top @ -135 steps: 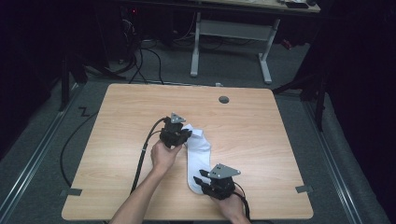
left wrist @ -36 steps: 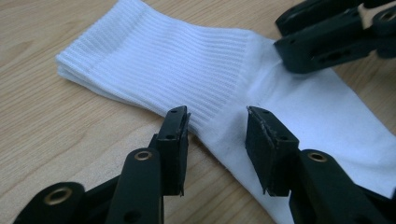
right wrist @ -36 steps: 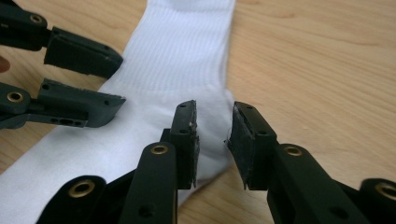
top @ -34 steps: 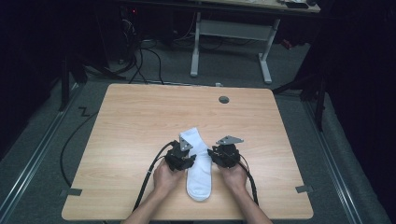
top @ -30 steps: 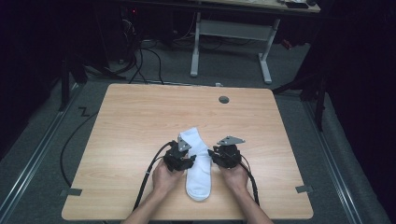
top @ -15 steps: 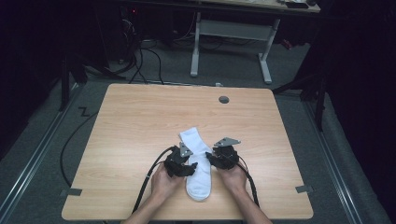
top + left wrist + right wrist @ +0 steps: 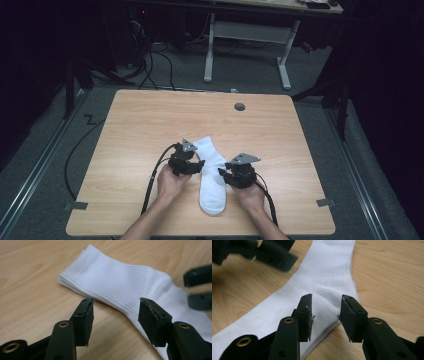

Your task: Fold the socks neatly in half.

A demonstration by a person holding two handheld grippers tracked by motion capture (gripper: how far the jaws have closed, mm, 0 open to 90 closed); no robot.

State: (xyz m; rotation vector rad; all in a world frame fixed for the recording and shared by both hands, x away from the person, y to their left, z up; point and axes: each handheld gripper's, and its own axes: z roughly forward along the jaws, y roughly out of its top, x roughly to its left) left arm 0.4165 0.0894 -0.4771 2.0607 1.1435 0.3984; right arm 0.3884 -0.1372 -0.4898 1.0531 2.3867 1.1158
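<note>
A white sock (image 7: pixel 212 172) lies flat on the wooden table (image 7: pixel 140 125), cuff away from the person, toe towards them. My left gripper (image 7: pixel 196 167) sits at the sock's left edge. In the left gripper view its jaws (image 7: pixel 115 312) stand open, and the ribbed cuff part (image 7: pixel 120 282) lies just beyond the pads, untouched. My right gripper (image 7: pixel 225 175) is at the sock's right edge, jaws (image 7: pixel 325 312) open over the heel (image 7: pixel 324 297) without pressing it. Both pairs of jaws have just been closing a little.
A round grommet hole (image 7: pixel 240 106) sits near the table's far edge. A black cable (image 7: pixel 155 172) trails from the left gripper off the near edge. Another desk's legs (image 7: pixel 282 60) and floor cables (image 7: pixel 150 60) lie beyond the table.
My left gripper has shifted a little left and away from the person along the sock's edge. The right gripper has stayed about where it was. The sock has not moved.
</note>
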